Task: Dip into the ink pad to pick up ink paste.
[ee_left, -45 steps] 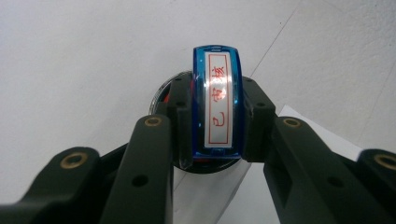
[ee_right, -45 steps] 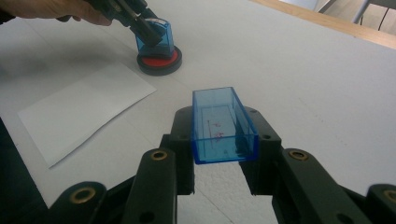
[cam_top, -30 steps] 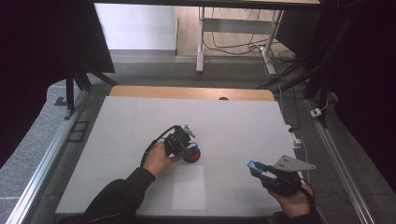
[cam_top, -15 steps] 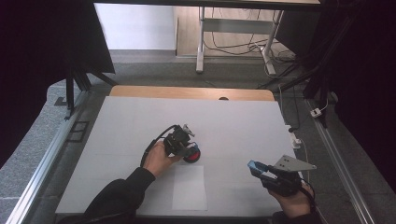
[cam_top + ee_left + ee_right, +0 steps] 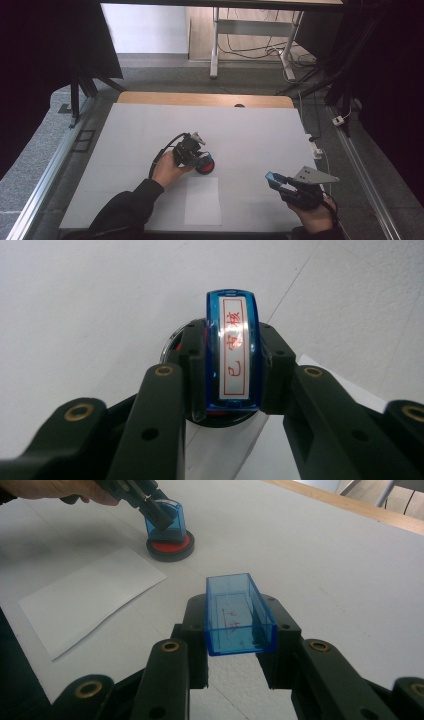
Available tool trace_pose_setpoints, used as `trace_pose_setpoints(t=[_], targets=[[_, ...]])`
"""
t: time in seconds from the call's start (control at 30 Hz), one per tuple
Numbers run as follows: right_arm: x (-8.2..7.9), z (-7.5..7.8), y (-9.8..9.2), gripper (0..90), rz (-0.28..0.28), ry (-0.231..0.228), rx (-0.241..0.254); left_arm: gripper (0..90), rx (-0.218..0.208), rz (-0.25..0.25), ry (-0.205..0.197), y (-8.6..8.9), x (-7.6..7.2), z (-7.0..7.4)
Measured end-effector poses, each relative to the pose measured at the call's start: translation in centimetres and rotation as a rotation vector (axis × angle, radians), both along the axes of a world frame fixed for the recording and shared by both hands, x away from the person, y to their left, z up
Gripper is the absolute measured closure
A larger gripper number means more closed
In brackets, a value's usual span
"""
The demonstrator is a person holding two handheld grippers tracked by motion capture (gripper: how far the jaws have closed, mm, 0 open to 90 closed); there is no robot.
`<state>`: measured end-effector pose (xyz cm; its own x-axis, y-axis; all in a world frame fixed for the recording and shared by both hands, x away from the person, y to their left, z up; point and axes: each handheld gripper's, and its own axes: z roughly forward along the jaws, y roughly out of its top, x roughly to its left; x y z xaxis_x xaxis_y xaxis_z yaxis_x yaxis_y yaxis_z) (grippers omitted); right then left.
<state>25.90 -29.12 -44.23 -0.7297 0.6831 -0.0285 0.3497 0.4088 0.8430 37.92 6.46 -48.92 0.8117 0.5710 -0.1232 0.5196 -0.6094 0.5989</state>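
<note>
A: How do the hands sit?

B: The left hand [image 5: 167, 170] reaches toward mid-table, its left gripper [image 5: 192, 150] tipped down and pinching a blue stamp [image 5: 232, 352]; the stamp rests on the red ink pad [image 5: 170, 546] directly beneath the jaws.

A: And the right?

B: The right gripper [image 5: 280, 183] sits near the table's near edge, clamped on a clear blue cap [image 5: 239, 612]; the white paper [image 5: 202, 200] lies between the two grippers.

A: Anything one view adds?

B: The left gripper view shows red characters on the stamp's label; the high view cannot resolve them.

table [image 5: 150, 125]: far half open | obstacles: ink pad [image 5: 205, 164], paper sheet [image 5: 202, 200] near middle
</note>
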Motion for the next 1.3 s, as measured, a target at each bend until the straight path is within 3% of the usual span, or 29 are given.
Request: trace_pose_setpoints(t=[0.5,0.97,1.3], targets=[[-0.1,0.0,0.1,69.0,0.006,-0.003,-0.005,69.5,-0.023,-0.004,-0.036,0.3,-0.7,1.3],[-0.1,0.1,0.2,69.0,0.016,-0.004,-0.005,69.4,-0.093,0.003,-0.041,1.8,-1.8,2.8],[-0.1,0.1,0.1,69.0,0.016,-0.002,0.001,69.4,-0.17,-0.016,-0.047,3.0,-3.2,4.0]])
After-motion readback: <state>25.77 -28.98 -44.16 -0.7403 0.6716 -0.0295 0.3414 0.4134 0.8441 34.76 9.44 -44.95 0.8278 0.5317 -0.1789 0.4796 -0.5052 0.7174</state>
